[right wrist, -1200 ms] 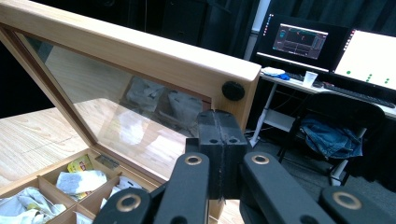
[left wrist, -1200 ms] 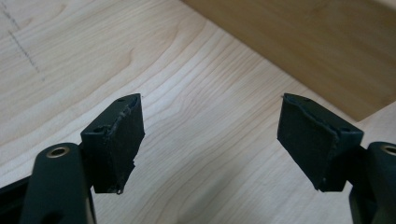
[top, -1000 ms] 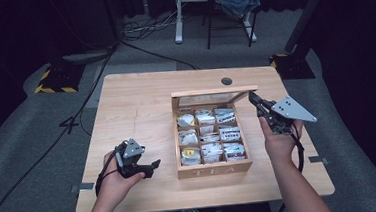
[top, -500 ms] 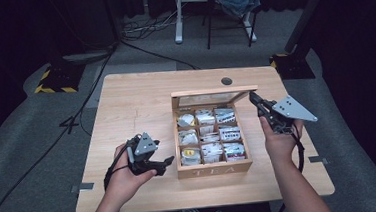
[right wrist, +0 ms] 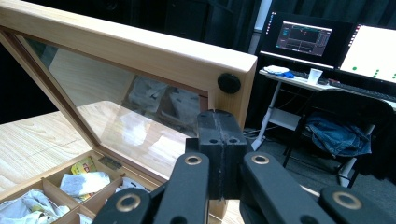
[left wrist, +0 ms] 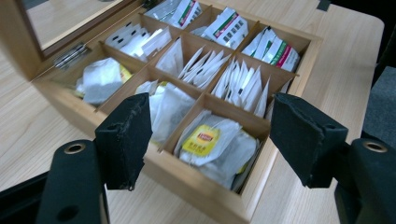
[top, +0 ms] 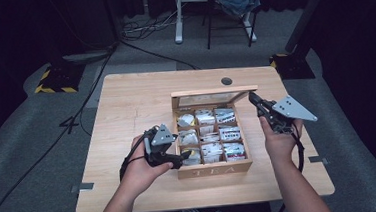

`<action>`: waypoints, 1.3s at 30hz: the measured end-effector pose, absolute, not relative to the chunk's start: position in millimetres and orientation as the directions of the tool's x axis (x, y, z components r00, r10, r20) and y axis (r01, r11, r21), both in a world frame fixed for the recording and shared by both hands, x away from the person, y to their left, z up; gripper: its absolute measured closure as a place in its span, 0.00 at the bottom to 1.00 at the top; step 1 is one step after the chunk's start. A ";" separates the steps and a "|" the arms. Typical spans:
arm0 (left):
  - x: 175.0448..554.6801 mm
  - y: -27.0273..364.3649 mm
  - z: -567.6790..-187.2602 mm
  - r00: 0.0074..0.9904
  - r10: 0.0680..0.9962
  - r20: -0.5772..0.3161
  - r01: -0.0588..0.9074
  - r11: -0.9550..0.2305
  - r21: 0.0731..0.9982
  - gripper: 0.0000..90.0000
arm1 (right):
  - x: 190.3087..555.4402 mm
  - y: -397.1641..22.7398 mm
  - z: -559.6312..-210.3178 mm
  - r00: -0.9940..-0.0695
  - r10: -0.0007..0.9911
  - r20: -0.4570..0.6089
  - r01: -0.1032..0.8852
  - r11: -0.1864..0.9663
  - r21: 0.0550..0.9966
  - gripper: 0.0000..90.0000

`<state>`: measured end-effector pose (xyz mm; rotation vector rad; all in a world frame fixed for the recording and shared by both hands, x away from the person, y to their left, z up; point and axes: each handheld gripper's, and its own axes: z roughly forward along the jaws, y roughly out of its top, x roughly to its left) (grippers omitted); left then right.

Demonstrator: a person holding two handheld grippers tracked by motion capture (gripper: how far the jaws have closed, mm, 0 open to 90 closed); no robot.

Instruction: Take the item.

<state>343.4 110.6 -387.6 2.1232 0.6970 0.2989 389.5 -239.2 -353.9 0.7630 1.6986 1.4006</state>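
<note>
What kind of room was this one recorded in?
Probably a lab or recording studio, not a home. Black curtains surround a single wooden table, cables trail over the grey carpet, and lit computer monitors stand on a desk behind a swivel chair.

One tea box, nine compartments, two tools.

One wooden tea box (top: pixel 214 168) stands on the one tabletop (top: pixel 126 105), with one glass-paned lid (right wrist: pixel 140 51) bearing one round black knob (right wrist: pixel 229 83). The box is split into nine compartments, three rows of three, each holding several tea bags too tightly packed to count; one yellow-labelled bag (left wrist: pixel 201 140) lies on top. Two tools: the left tool (top: pixel 175 159), the right tool (top: pixel 254 100). Behind stand two monitors (right wrist: pixel 299 39) and one chair (right wrist: pixel 345 126).
</note>
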 end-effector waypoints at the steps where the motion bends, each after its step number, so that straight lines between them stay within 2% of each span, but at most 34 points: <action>1: 345.1 107.5 -387.2 0.819 0.573 -0.034 0.370 -0.482 0.794 0.34 | 389.5 -239.2 -353.9 -0.507 0.839 -0.196 -0.033 0.209 0.977 1.00; 13: 359.4 69.6 -398.1 0.854 0.515 -0.066 0.371 -0.517 0.771 0.43 | 390.7 -241.4 -355.1 -0.522 0.834 -0.176 -0.027 0.190 0.981 1.00; 19: 362.6 51.9 -404.0 0.882 0.462 -0.094 0.366 -0.546 0.753 0.59 | 391.3 -241.9 -355.5 -0.527 0.833 -0.168 -0.023 0.183 0.983 1.00; 24: 365.1 42.6 -410.0 0.893 0.437 -0.111 0.368 -0.565 0.739 0.65 | 391.2 -242.0 -355.6 -0.528 0.832 -0.168 -0.023 0.183 0.983 1.00; 29: 368.2 36.9 -415.7 0.897 0.421 -0.133 0.384 -0.594 0.707 0.84 | 391.4 -242.1 -355.6 -0.529 0.832 -0.167 -0.023 0.182 0.983 1.00; 37: 371.1 32.2 -423.1 0.899 0.417 -0.137 0.390 -0.617 0.683 0.89 | 391.4 -241.8 -355.7 -0.528 0.832 -0.169 -0.024 0.184 0.983 1.00; 39: 371.3 31.1 -424.6 0.900 0.410 -0.150 0.395 -0.619 0.679 0.94 | 391.3 -241.4 -355.8 -0.528 0.832 -0.170 -0.024 0.186 0.982 1.00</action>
